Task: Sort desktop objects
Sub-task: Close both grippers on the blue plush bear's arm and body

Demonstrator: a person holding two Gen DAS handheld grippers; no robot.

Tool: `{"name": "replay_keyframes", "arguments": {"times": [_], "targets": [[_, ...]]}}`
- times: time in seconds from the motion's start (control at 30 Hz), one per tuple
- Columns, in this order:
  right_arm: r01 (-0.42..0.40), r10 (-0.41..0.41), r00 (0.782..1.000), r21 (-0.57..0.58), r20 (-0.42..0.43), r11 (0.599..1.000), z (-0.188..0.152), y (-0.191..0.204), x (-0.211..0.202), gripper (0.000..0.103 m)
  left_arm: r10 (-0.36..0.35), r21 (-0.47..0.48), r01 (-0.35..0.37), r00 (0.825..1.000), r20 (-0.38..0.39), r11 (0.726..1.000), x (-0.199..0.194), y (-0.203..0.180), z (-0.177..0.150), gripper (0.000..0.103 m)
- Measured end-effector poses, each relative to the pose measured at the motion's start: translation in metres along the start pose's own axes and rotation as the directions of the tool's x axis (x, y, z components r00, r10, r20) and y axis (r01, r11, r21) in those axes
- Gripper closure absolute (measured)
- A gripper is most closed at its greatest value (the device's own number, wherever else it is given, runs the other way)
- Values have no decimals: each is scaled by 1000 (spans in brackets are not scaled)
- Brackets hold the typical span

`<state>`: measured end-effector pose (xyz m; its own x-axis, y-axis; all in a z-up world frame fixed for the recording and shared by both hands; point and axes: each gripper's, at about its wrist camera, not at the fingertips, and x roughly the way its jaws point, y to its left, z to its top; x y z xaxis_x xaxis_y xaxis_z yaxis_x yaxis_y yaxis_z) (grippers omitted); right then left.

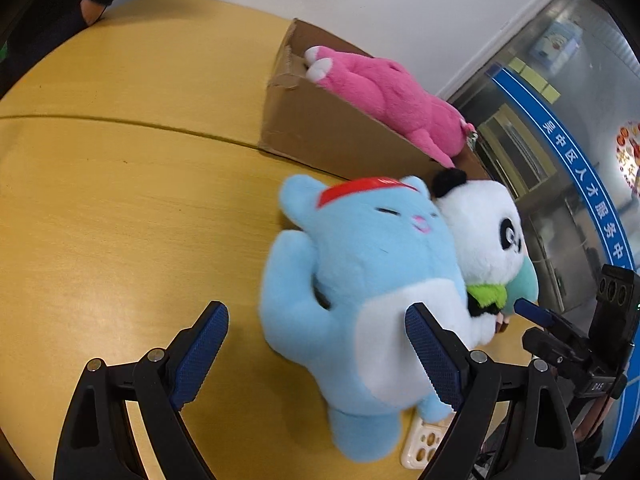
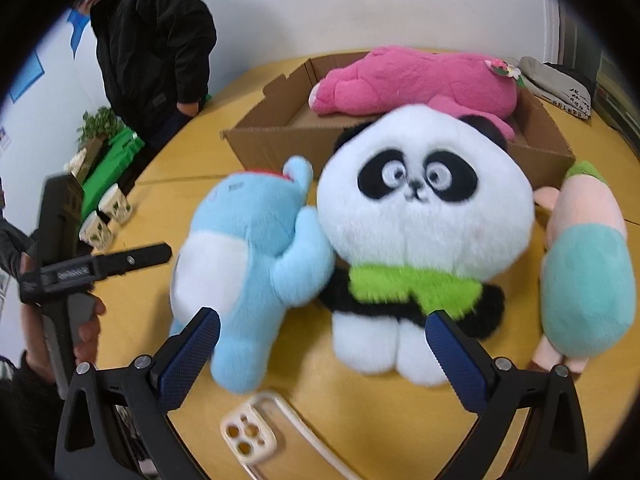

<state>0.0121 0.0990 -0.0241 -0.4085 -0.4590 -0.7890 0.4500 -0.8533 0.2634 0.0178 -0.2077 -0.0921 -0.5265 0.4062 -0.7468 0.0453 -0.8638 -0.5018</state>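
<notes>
Blue-padded fingers (image 1: 200, 356) of the left tool (image 1: 316, 354) filled the bottom of its own view, spread wide and gripping nothing, angled down over the yellow worktop (image 1: 120, 208). The right finger of that tool crossed in front of the white belly of the blue plush (image 1: 360, 280), though contact could not be judged. And the right tool (image 2: 324, 354) stood just as wide, also tilted downward, empty, with the panda plush (image 2: 420, 216) sitting upright beyond its gap. A hand (image 2: 86, 332) was wrapped round the left tool's grip at the left edge of the right wrist view.

Counting now: four plush toys in all. One blue, lying on its back and pressed against the panda's side. One panda with a green scarf. One pink plush (image 2: 412, 80) lying across the open cardboard box (image 2: 272, 140) behind them. One pastel pink-and-teal plush (image 2: 584, 264) on the worktop just right of the panda. One box, one clear phone case (image 2: 252, 436) flat on the worktop nearest the right tool, partly under the blue toy's foot in the left view. Two small patterned cups (image 2: 106, 216) sat at the far left edge, and one person in a dark jacket (image 2: 152, 52) stood beyond the worktop.
</notes>
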Motion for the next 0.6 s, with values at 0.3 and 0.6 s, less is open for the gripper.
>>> {"name": "replay_keyframes", "arguments": {"times": [0.3, 0.6], "targets": [[-40, 47, 996, 100, -70, 994, 5, 6, 52, 32, 31, -18, -32, 997, -75, 999, 33, 24, 13, 54], [-3, 12, 998, 140, -66, 990, 19, -5, 61, 48, 50, 36, -46, 993, -107, 998, 39, 9, 16, 79]]}}
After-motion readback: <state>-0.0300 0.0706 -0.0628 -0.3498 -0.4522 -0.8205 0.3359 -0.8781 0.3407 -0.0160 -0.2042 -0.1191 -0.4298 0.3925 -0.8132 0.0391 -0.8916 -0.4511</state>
